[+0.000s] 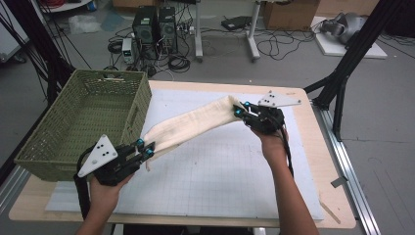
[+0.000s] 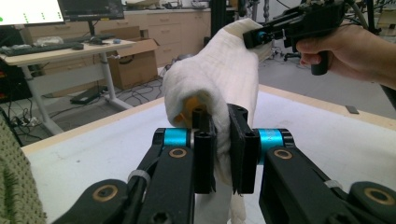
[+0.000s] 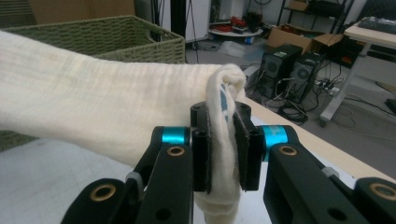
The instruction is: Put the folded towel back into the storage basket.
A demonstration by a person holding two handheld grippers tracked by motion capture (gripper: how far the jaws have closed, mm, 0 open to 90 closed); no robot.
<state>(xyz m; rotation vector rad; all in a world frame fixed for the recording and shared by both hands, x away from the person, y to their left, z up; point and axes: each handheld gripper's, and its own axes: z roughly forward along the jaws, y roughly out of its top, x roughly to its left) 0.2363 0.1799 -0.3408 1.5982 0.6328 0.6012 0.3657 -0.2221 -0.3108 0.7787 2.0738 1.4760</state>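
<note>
A cream cloth point(image 1: 195, 122) hangs stretched in the air above the white mat, folded into a long band. My left gripper point(image 1: 146, 149) is shut on its near left end, close to the basket. My right gripper point(image 1: 240, 108) is shut on its far right end. In the left gripper view the cloth point(image 2: 219, 84) bunches between the jaws of my left gripper point(image 2: 223, 154) and runs up to the other gripper point(image 2: 254, 38). In the right gripper view the cloth point(image 3: 93, 102) stretches leftward from the jaws of my right gripper point(image 3: 222, 149).
A green woven basket point(image 1: 139, 100) stands on the table's left side, just beside the cloth's left end. A white gridded mat point(image 1: 220, 171) covers the wooden table point(image 1: 337, 205). Computers and cables lie on the floor beyond the table.
</note>
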